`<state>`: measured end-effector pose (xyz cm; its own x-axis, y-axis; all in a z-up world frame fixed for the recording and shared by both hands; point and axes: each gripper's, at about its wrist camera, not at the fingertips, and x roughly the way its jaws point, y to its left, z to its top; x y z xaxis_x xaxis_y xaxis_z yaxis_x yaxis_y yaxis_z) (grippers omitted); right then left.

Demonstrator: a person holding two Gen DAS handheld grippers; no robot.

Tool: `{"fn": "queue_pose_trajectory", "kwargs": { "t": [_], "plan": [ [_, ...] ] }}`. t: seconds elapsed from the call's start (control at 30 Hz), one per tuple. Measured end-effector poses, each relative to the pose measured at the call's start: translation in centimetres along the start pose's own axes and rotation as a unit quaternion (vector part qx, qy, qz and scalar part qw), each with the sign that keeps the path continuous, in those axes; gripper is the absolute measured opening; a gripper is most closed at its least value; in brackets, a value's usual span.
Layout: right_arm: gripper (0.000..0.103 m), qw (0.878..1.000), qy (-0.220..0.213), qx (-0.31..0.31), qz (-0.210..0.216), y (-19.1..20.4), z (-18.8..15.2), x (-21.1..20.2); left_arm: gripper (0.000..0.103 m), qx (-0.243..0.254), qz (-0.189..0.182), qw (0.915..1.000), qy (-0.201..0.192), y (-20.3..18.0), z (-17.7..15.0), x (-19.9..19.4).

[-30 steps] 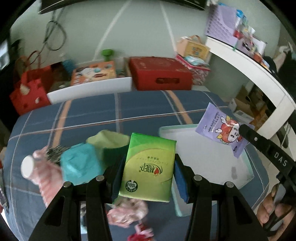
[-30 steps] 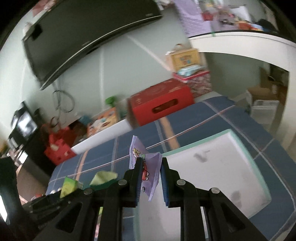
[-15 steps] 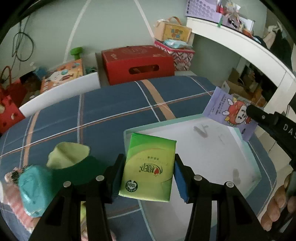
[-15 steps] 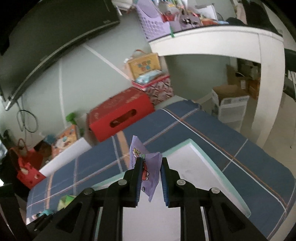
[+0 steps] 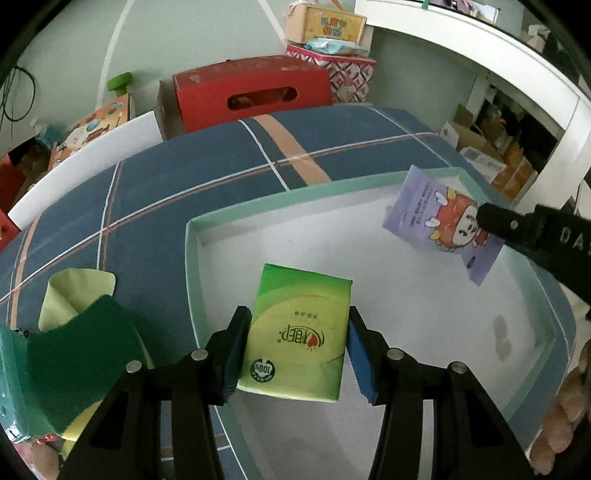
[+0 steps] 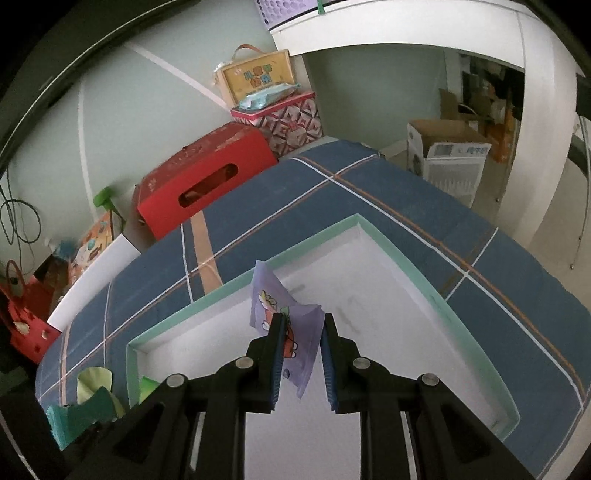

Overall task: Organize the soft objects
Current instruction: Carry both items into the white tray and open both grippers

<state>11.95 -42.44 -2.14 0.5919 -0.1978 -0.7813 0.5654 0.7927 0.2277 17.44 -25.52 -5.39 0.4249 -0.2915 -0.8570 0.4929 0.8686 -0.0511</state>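
Observation:
My left gripper (image 5: 295,354) is shut on a green tissue pack (image 5: 299,332) and hangs over the near left part of a shallow white tray with a mint rim (image 5: 258,206). A purple cartoon tissue pack (image 5: 439,225) is pinched by my right gripper (image 6: 300,354), which is shut on it above the same tray (image 6: 406,266). In the right wrist view the purple pack (image 6: 291,328) folds between the blue pads. The right gripper's black body (image 5: 535,236) enters the left wrist view from the right.
The tray lies on a blue plaid bed cover (image 5: 166,192). Green and teal soft items (image 5: 74,350) lie left of the tray. A red box (image 5: 251,96) and patterned boxes (image 5: 347,77) stand beyond the bed. A white desk (image 6: 424,29) rises on the right. A person's fingers (image 5: 565,406) show at the lower right.
Both grippers have moved down and to the right over the tray, each keeping its pack. The pile of soft items has slid toward the left edge of the left wrist view.

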Motion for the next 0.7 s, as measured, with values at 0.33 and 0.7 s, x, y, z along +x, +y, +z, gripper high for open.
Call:
{"fn": "queue_pose_trajectory", "kwargs": {
  "t": [0.33,0.7],
  "plan": [
    [0.024,0.999,0.017,0.021,-0.02,-1.0,0.1,0.4,0.054,-0.019,-0.001,0.9995,0.025,0.6,-0.4,0.5],
    [0.024,1.0,-0.012,-0.002,-0.021,-0.4,0.6,-2.9,0.071,-0.046,-0.012,0.9987,-0.02,1.4,0.3,-3.5]
  ]
}}
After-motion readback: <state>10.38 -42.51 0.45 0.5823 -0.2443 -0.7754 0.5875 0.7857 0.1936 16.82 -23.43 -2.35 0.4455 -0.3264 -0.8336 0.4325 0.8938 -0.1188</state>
